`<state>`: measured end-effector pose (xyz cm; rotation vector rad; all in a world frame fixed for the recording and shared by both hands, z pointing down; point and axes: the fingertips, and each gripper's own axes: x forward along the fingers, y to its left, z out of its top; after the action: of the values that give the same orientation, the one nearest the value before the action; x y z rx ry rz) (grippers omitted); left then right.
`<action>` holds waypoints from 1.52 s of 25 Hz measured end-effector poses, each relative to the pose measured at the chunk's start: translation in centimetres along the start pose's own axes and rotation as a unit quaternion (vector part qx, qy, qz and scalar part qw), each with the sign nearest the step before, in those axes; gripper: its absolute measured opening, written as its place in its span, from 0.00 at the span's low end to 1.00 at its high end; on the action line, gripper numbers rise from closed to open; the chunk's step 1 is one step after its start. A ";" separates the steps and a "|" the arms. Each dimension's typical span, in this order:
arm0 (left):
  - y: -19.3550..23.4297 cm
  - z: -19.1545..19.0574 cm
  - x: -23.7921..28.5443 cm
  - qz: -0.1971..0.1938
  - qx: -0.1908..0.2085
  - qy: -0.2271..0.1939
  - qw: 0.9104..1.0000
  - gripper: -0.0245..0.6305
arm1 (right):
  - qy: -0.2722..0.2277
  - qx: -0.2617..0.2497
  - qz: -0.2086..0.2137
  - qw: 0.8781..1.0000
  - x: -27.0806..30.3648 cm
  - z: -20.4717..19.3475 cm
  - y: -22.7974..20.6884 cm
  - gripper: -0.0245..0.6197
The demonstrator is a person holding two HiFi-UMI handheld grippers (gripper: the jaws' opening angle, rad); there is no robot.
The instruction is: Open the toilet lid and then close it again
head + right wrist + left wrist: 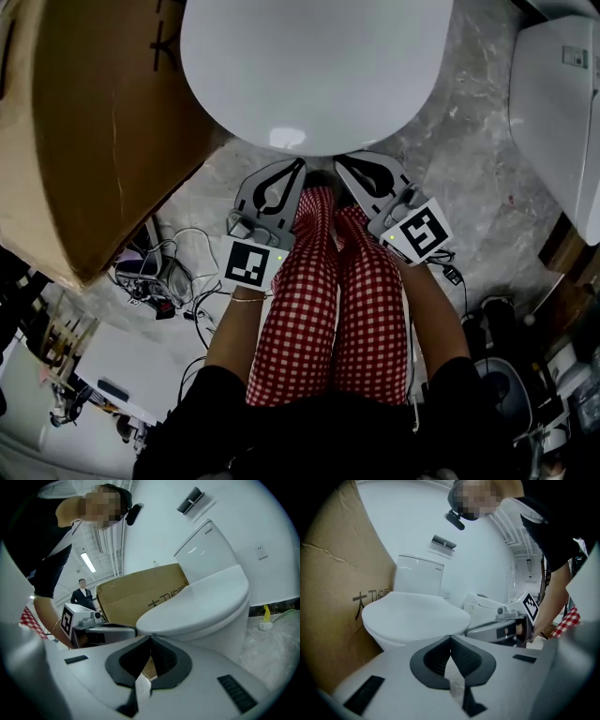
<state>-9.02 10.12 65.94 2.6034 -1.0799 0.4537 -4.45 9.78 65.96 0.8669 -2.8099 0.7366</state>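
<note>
The white toilet lid (314, 66) lies flat and closed on the bowl, at the top middle of the head view. Both grippers hover just in front of the lid's front edge, side by side, tips pointing at it. My left gripper (299, 166) is shut with nothing in it; in its own view its tips (451, 638) sit just short of the lid (417, 613), level with its rim. My right gripper (339, 161) is shut and empty too, its tips (151, 638) just under the lid's front rim (197, 603). The tank (419, 573) stands behind.
A big cardboard box (84, 122) stands tight against the toilet's left side. A second white toilet (555, 112) is at the right. Cables and gear (164, 277) lie on the marble floor at the left. My legs in red check trousers (328, 300) are between the grippers.
</note>
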 end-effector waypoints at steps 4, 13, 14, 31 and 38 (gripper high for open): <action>0.1 -0.7 0.3 0.001 -0.003 0.008 1.000 0.05 | -0.010 0.016 -0.010 1.000 0.2 0.0 0.2 0.07; -0.7 -0.3 1.1 -0.004 -0.010 0.010 1.000 0.05 | -0.011 0.030 -0.012 0.999 0.0 0.1 0.1 0.07; -0.9 -0.2 1.2 -0.008 -0.009 0.010 1.000 0.05 | -0.018 0.032 -0.005 0.999 -0.1 0.4 0.3 0.07; -0.6 -0.7 1.7 -0.001 -0.038 0.008 0.999 0.05 | -0.010 0.000 0.005 1.000 -0.5 1.1 0.2 0.07; -0.5 -0.7 1.7 0.013 -0.056 0.008 0.998 0.05 | 0.002 0.021 -0.009 1.000 -0.2 0.0 -0.4 0.07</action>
<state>-7.63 9.72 67.16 2.4868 -1.1028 0.4064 -4.04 9.57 66.08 0.8941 -2.7891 0.7967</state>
